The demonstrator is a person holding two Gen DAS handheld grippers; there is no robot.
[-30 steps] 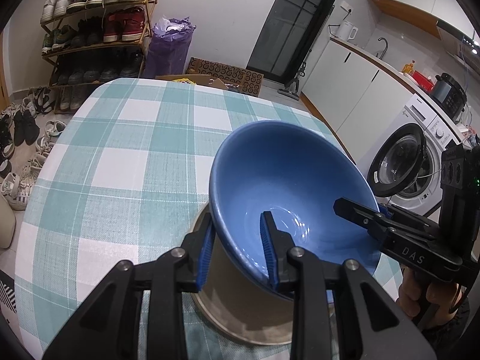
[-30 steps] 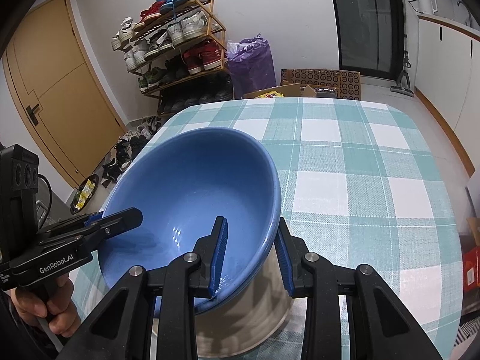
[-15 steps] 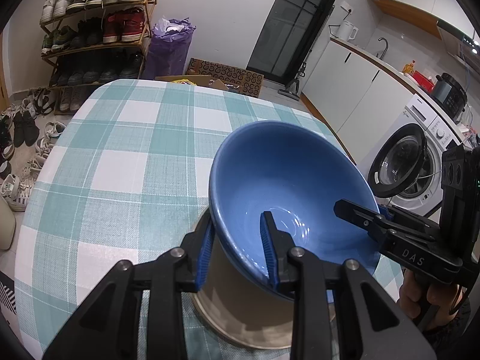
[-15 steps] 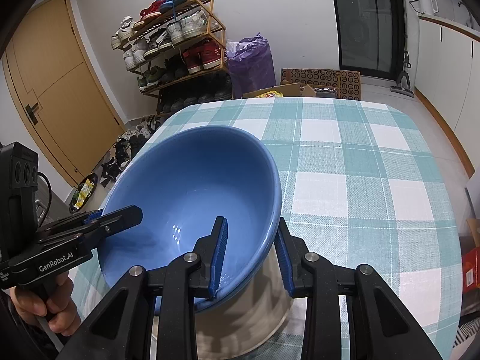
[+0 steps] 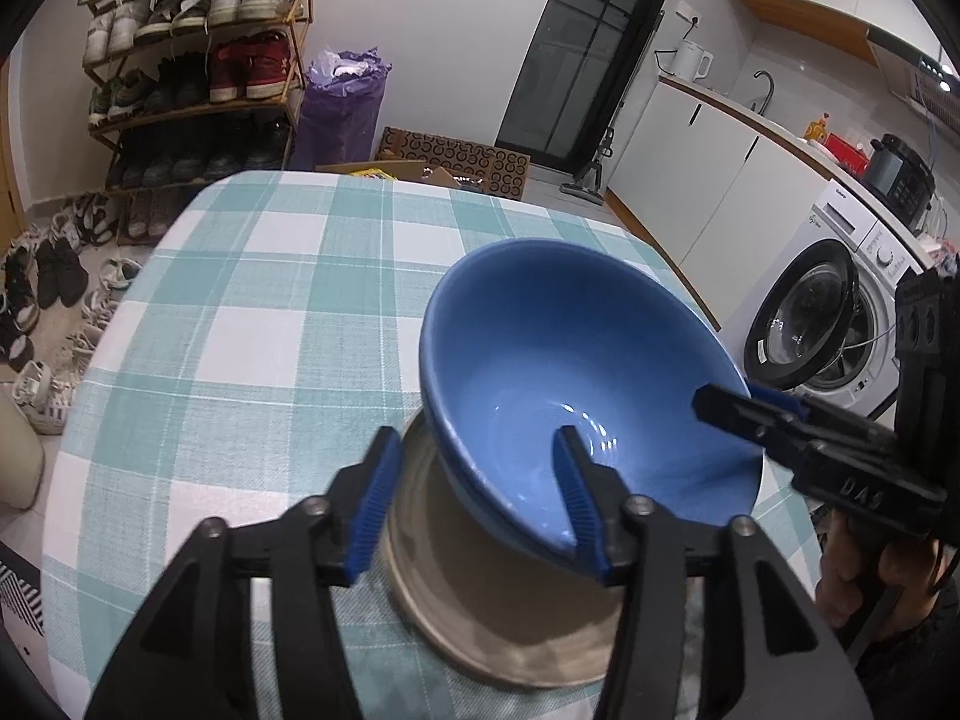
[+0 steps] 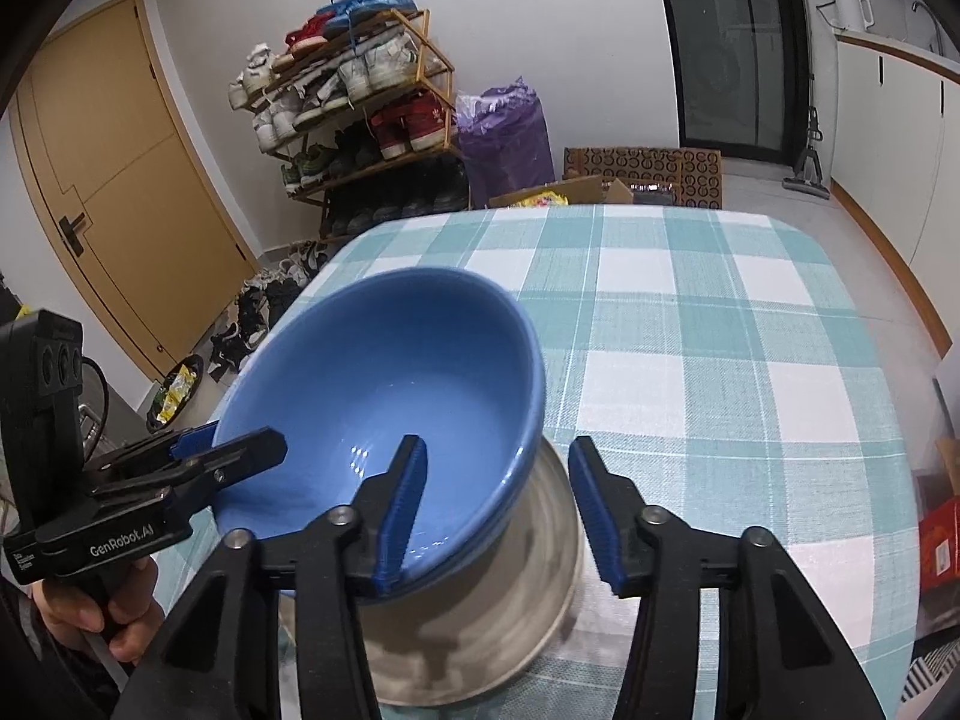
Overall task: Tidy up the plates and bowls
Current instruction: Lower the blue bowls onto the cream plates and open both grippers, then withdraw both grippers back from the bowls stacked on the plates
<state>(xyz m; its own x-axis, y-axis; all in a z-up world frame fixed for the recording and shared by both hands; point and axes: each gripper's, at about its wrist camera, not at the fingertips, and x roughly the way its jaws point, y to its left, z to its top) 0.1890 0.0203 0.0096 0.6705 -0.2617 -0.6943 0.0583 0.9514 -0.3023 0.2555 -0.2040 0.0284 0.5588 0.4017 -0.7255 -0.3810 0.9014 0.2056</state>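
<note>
The left claw (image 5: 474,495) is opening: its ribbed blue pads (image 5: 375,501) stand astride the near rim of the blue bowl (image 5: 576,384), one inside and one outside, with a gap at the outer pad. The right claw (image 6: 498,510) is opening likewise, straddling the opposite rim; its outer pad is clear of the wall, and the inner one sits too close to tell. Both claws have matte black angular arms with silver rivets. One housing reads "DAS", the other "GenRobot.AI". The bowl is glossy, smooth glazed ceramic, round and deep, tilted, and it sits on a round beige plate (image 5: 510,636) with a dull, speckled finish. The plate lies on the counter (image 5: 258,312), covered by a woven teal-and-white check cloth. Beyond stand a wooden shoe rack (image 6: 360,120) and a white washing machine (image 5: 840,312).
</note>
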